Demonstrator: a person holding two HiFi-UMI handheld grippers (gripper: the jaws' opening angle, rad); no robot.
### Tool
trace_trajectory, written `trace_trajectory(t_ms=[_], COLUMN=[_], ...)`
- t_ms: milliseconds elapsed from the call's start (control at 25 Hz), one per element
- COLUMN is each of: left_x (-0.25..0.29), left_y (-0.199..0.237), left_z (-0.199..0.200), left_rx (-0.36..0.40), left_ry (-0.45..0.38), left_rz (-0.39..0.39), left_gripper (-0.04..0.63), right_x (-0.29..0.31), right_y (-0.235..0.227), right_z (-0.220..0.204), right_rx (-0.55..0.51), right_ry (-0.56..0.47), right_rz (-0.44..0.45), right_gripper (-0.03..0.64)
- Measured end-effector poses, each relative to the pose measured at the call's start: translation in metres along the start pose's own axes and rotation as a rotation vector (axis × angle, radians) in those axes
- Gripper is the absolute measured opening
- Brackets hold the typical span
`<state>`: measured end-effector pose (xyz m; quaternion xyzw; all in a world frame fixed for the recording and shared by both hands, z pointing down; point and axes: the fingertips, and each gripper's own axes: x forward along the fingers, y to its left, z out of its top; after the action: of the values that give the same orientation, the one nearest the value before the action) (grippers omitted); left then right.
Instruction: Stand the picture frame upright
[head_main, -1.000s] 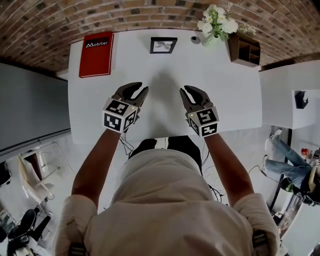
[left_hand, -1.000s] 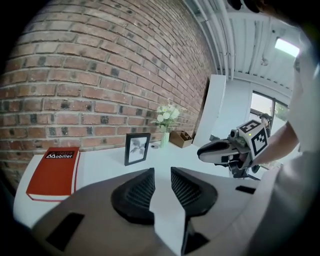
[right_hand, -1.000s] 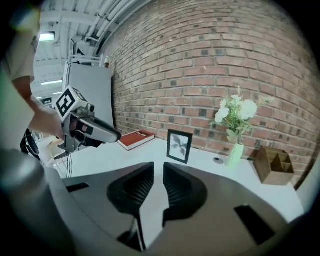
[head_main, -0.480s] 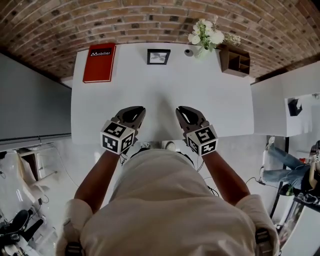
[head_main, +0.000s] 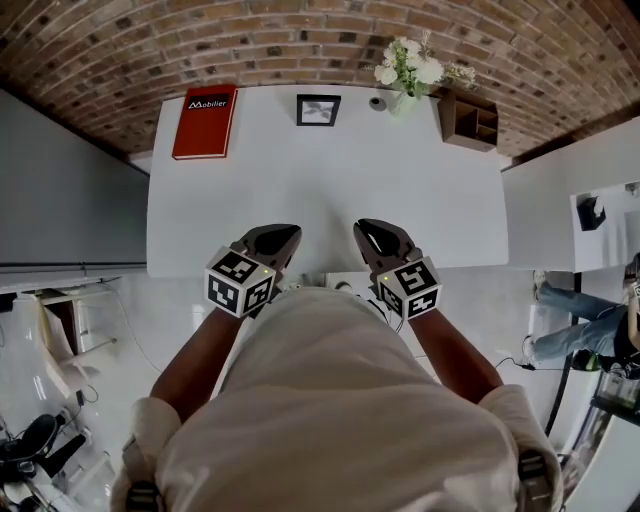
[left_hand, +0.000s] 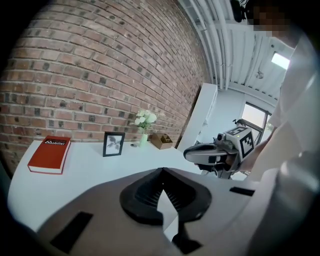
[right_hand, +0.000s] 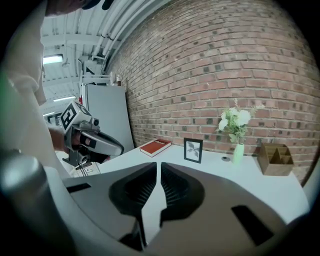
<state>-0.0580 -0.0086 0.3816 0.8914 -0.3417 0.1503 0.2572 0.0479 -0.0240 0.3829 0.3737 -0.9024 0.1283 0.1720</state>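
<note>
The black picture frame (head_main: 318, 109) stands upright at the far edge of the white table (head_main: 320, 190), facing me; it also shows in the left gripper view (left_hand: 113, 144) and the right gripper view (right_hand: 193, 150). Both grippers hover over the table's near edge, far from the frame. My left gripper (head_main: 285, 232) (left_hand: 162, 170) has just been closing and now stands shut with nothing between its jaws. My right gripper (head_main: 368, 227) (right_hand: 160, 165) has its jaws together too, and holds nothing.
A red book (head_main: 205, 120) lies at the far left corner. A vase of white flowers (head_main: 408, 68), a small round object (head_main: 377, 102) and a wooden organiser (head_main: 467, 118) sit at the far right. A brick wall runs behind the table.
Both grippers have pulled back toward me, from mid-table to its near edge, and risen. Their jaws, open a second ago, have closed on nothing.
</note>
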Motion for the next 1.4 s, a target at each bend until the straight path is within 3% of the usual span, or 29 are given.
trace_trajectory(t_ms=[120, 560, 1400], left_x=[-0.005, -0.013, -0.015], left_y=[-0.007, -0.011, 0.023], left_z=[-0.002, 0.004, -0.001], left_rx=[0.019, 0.033, 0.006], left_ry=[0.001, -0.025, -0.023], left_rz=[-0.003, -0.04, -0.022], left_gripper=[-0.005, -0.005, -0.005], right_x=[-0.006, -0.012, 0.01], right_y=[0.004, 0.015, 0.016], right_z=[0.003, 0.005, 0.002], right_rx=[0.001, 0.024, 0.031], right_ry=[-0.011, -0.019, 0.012], right_rz=[0.001, 0.012, 0.012], right_gripper=[0.005, 0.005, 0.005])
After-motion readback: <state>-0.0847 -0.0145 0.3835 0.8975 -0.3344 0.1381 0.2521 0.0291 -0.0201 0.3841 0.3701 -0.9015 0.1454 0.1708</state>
